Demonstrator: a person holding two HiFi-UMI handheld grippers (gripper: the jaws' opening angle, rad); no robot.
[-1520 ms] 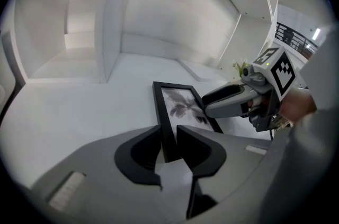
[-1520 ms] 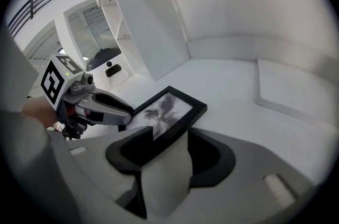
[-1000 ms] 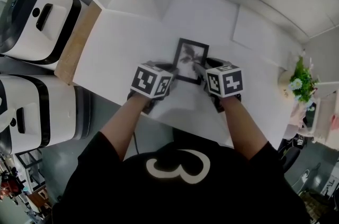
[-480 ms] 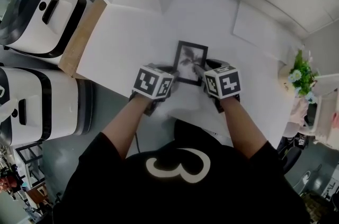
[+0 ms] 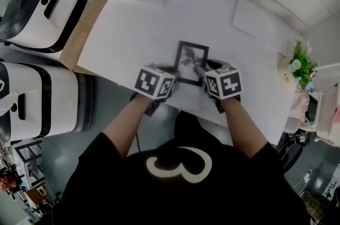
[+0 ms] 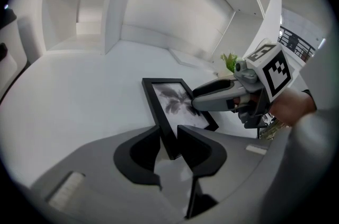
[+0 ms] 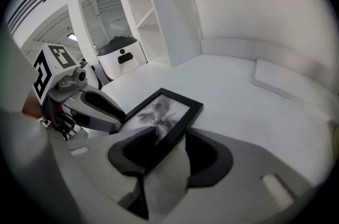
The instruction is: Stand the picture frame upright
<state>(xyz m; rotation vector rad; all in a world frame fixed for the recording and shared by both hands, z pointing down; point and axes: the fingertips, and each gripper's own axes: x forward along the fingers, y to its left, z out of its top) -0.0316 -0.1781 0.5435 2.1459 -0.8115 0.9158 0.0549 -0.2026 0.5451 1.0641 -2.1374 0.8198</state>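
Observation:
A black picture frame point(image 5: 191, 61) with a dark leaf print lies flat on the white table point(image 5: 133, 38), close to its front edge. My left gripper point(image 5: 172, 74) is shut on the frame's left rail near the bottom corner; in the left gripper view both jaws point(image 6: 168, 135) hug that rail point(image 6: 159, 104). My right gripper point(image 5: 201, 72) takes the right rail. Its jaws point(image 7: 172, 135) have just been closing, with the frame's edge point(image 7: 183, 122) between them and touching. Each gripper shows in the other's view: the right one point(image 6: 222, 96), the left one point(image 7: 95, 106).
Two large white machines point(image 5: 42, 11) point(image 5: 37, 107) stand left of the table, beside a wooden strip point(image 5: 82, 32). A flat white board point(image 5: 260, 22) lies at the back right. A small potted plant point(image 5: 300, 67) sits at the far right. White shelving rises behind the table.
Both grippers have drawn the frame toward the table's front edge, nearer to me. The frame keeps its place between the two grippers.

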